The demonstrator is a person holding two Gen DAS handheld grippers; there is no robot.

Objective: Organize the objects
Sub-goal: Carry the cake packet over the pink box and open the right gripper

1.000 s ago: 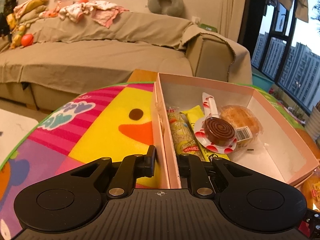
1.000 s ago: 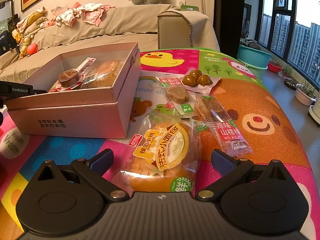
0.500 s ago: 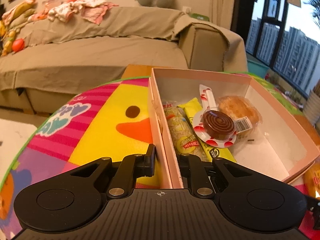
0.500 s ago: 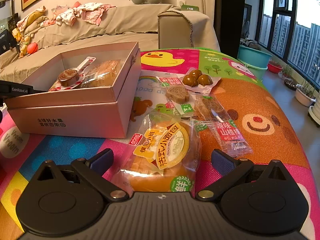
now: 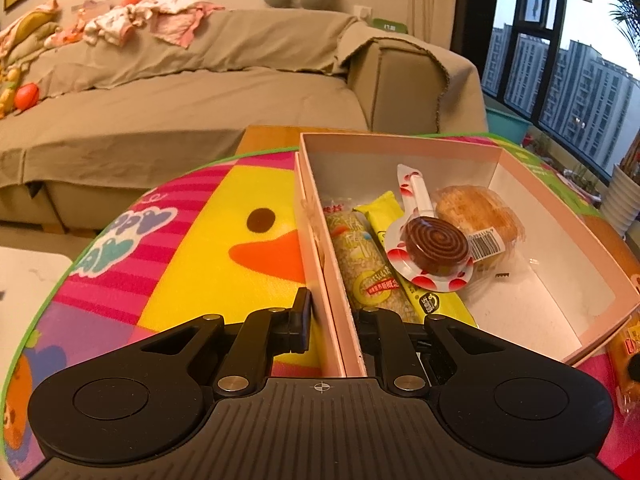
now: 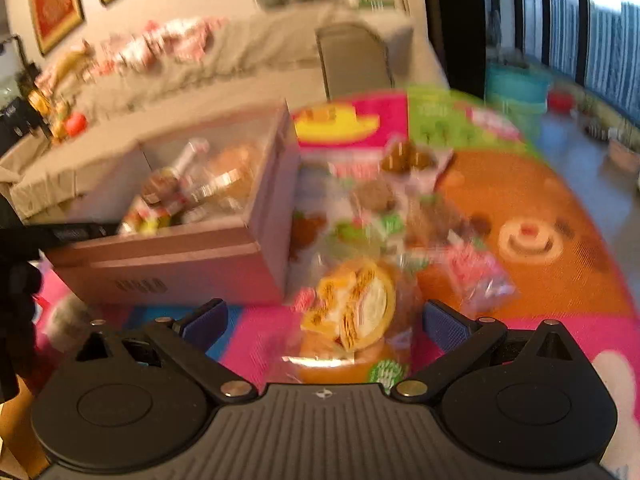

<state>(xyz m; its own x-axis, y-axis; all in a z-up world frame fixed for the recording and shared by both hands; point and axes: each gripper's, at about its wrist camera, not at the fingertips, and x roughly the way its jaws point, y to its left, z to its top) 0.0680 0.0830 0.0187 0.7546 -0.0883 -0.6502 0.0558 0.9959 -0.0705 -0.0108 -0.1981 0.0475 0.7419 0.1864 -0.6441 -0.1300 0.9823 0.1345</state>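
Open pink box (image 5: pixel 316 240) holds wrapped snacks; bagged bread (image 6: pixel 352 320) lies beside it

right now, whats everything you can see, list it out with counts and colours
box: 1, pink, on the mat, open
lollipop: 1, brown spiral, in the box, on top of the other snacks
rice bar: 1, pale, in the box by its left wall
yellow pack: 1, in the box beside the rice bar
pastry: 1, golden, in the box, far right
bun: 1, orange bag, on the mat right of the box
other snack packs: several, blurred, beyond the bun
mat: 1, cartoon print
sofa: 1, tan, behind
left tongs: shut on the box wall
right tongs: open, either side of the bun
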